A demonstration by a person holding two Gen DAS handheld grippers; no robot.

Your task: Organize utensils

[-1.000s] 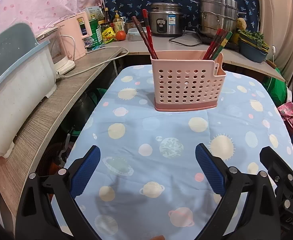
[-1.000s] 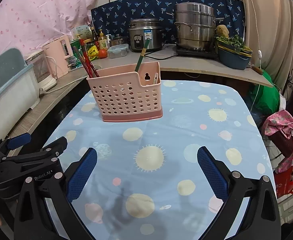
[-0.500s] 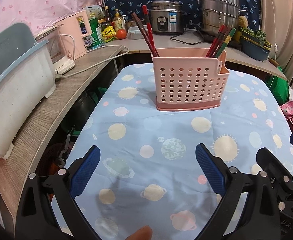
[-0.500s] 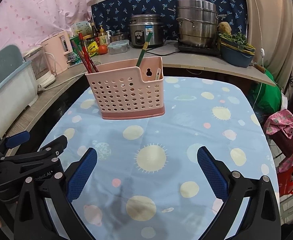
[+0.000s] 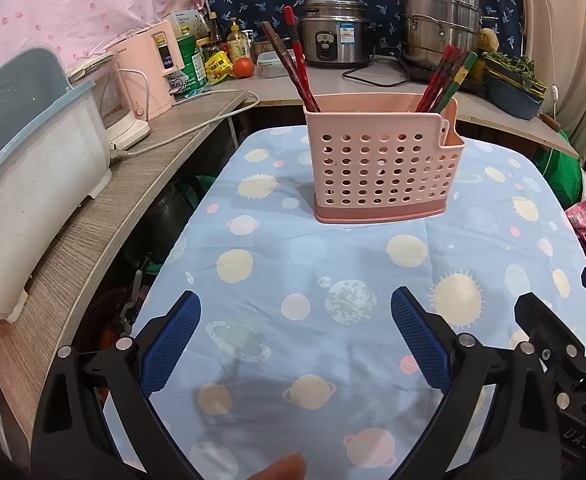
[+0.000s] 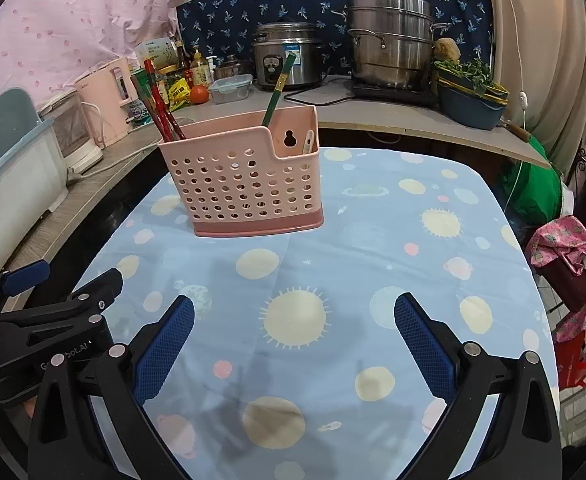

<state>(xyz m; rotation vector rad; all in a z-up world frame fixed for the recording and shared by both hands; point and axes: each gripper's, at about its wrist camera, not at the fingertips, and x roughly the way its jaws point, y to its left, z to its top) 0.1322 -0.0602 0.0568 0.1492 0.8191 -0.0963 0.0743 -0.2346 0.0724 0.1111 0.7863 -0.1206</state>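
Ahead of both spread, empty grippers: pink utensil caddy.

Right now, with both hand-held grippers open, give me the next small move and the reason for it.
Probably ease the right hand-held gripper forward toward the pink caddy. Both it and the left hand-held gripper are open and empty above the tablecloth, well short of the caddy, and the only utensils visible are the chopsticks standing inside it.
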